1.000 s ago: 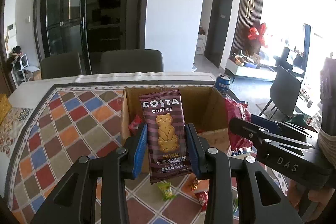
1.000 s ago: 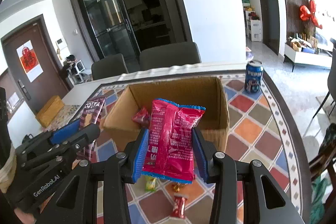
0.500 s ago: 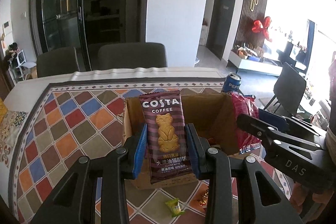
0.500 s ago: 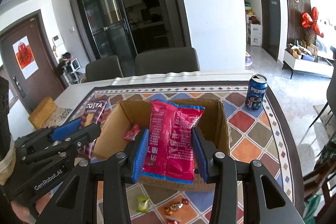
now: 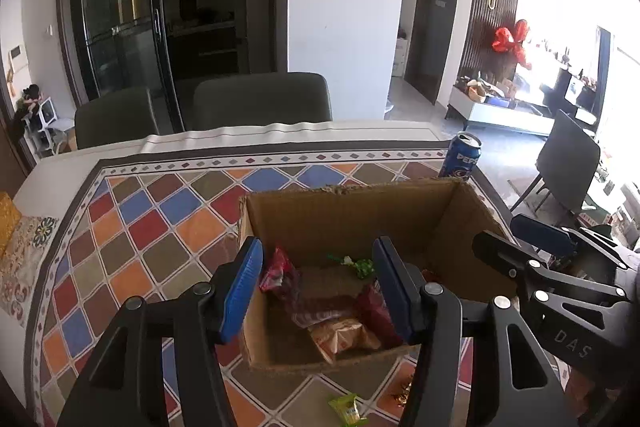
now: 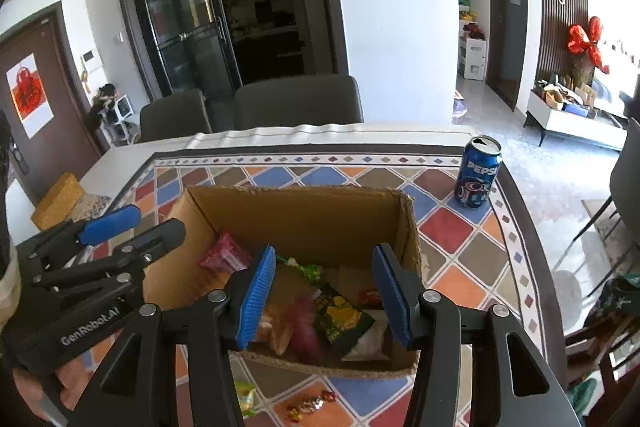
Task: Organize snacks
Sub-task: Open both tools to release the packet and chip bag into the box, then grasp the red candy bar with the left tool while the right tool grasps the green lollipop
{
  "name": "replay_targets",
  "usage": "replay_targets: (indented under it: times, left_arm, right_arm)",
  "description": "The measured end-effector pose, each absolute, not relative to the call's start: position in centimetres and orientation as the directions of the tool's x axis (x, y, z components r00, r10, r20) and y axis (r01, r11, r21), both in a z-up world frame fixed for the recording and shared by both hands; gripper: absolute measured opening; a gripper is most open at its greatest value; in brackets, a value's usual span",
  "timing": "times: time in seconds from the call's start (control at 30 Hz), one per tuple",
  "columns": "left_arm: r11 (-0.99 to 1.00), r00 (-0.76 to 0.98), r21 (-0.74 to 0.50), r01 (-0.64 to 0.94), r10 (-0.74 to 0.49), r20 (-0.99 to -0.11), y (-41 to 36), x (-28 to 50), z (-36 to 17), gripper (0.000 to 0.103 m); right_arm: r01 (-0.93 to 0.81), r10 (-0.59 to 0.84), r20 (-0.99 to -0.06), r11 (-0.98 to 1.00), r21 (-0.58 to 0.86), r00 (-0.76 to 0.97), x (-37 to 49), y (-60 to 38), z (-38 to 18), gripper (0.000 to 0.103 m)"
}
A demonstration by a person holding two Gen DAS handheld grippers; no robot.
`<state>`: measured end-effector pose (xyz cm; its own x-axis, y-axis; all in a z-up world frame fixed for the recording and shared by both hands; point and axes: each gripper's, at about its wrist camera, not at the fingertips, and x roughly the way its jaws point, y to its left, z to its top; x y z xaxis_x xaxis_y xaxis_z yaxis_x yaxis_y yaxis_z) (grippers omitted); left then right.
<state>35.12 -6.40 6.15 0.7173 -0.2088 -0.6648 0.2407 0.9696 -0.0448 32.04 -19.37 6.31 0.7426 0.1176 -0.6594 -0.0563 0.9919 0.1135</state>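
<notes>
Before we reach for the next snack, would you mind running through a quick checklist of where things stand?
1. Left gripper open and empty: ok.
2. Right gripper open and empty: ok.
3. Cardboard box upright, with room left: ok.
4. Snacks inside the box, none hanging over the rim: ok.
5. Loose sweets to collect, green candy and gold-red candy, on the tablecloth in front of the box: ok.
6. Pepsi can upright, apart from the box: ok.
</notes>
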Motion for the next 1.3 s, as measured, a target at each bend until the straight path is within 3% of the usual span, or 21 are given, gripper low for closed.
replay_targets:
  times: [0.63, 1.3]
  left_arm:
    - [0.948, 0.732, -0.038, 0.315, -0.268, -0.626, -8.4, 27.3, 6.9, 0.058]
    - [0.919, 0.61, -0.067, 0.388, -0.311, -0.729, -12.2, 23.2, 1.1, 0.059]
  right_arm:
    - [-0.035, 0.11, -0.606, 0.99, 0.135, 0.788, 24.2, -21.4, 7.6, 0.052]
    - [0.051, 0.08, -0.703, 0.985, 0.163, 0.707, 18.9, -24.8, 2.0, 0.052]
